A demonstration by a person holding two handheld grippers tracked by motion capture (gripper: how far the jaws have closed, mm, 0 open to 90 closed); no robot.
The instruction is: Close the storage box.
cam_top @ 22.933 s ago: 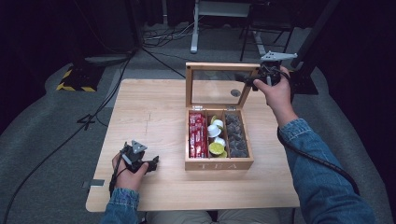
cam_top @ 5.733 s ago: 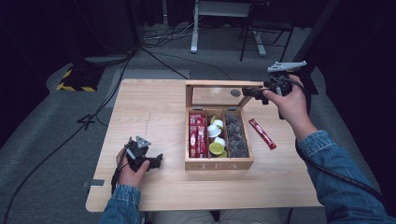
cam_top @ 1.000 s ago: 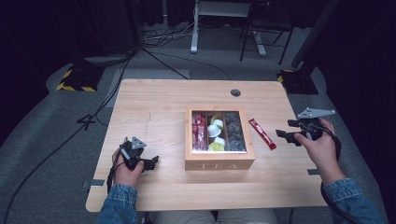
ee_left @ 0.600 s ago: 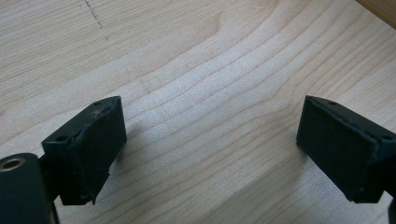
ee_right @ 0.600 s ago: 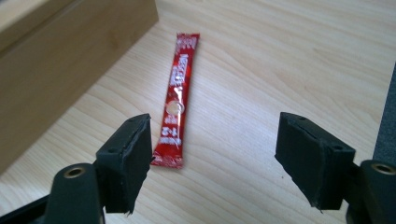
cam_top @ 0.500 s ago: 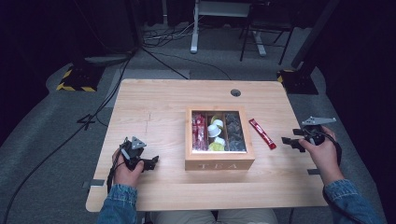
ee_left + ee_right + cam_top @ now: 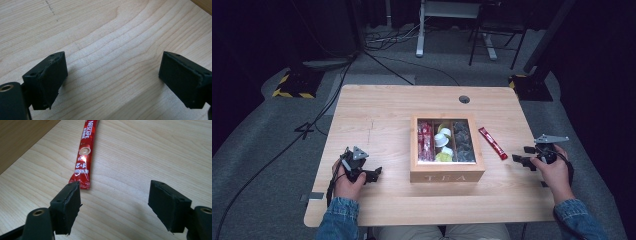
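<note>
Coffee stick point(image 7: 84, 155) out beside closed tea box point(image 7: 447, 171), both grippers point(image 7: 526, 156) point(image 7: 371, 174) apart, empty, resting; apparently nothing left.

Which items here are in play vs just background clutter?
In play: wooden TEA box, lid closed; red Nescafe stick on the table beside it; open right gripper near that stick.
Lying about: table's cable hole; floor cables; idle left gripper.

Wooden tea box point(image 7: 447, 172): lettered "TEA" on its front wall, lid shut, glass top showing three compartments with red sticks, pale capsules and dark packets.

Red Nescafé stick sachet point(image 7: 492, 143) point(image 7: 83, 155): lies flat, angled, just right of the box, apart from it.
</note>
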